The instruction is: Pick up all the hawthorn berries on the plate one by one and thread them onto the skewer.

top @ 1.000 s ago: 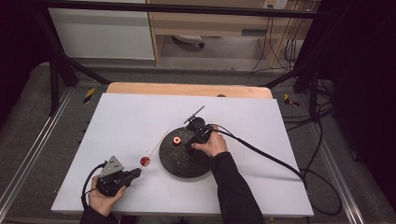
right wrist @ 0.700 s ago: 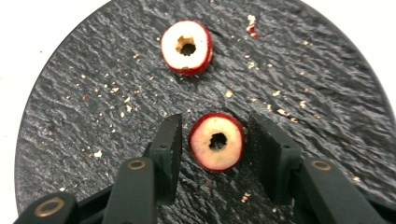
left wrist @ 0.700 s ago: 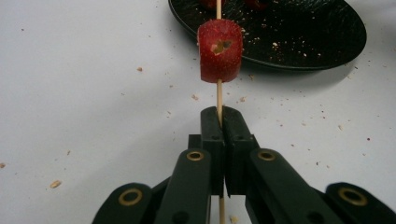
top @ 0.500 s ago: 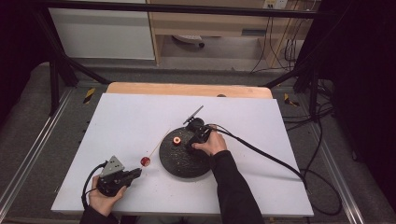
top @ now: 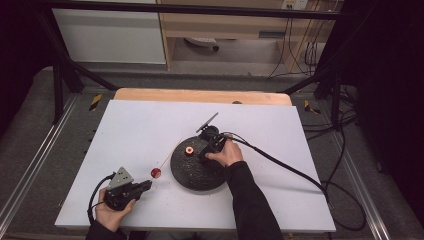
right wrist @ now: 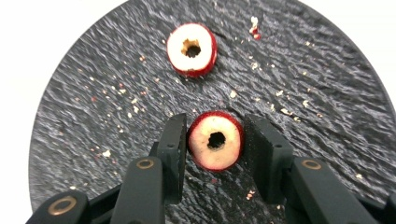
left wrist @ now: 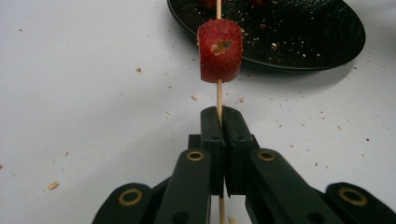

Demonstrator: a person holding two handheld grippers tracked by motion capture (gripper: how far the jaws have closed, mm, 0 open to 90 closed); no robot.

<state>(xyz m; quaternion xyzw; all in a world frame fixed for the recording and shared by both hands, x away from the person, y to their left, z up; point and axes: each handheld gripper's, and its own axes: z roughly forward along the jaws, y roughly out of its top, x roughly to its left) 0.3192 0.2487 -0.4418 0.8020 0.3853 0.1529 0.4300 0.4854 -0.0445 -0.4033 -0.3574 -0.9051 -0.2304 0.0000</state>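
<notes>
My left gripper [left wrist: 219, 114] is shut on a thin wooden skewer [left wrist: 218, 91] that has a red fruit piece [left wrist: 220, 50] threaded on it. In the high view this gripper [top: 149, 184] rests near the table's front left, and the skewer [top: 170, 156] points toward the black round plate [top: 197, 172]. My right gripper [right wrist: 215, 135] is shut on a cored fruit ring [right wrist: 215, 140], red-skinned with pale flesh, lying on the plate [right wrist: 303, 93]. A second ring [right wrist: 192, 49] lies farther ahead on the plate. From above, the right gripper [top: 202, 152] sits over the plate beside that ring [top: 189, 150].
The white table top [top: 125, 130] carries crumbs around the plate. A black cable [top: 280, 162] trails from the right gripper off to the right edge. A wooden board edge [top: 200, 95] runs along the table's far side.
</notes>
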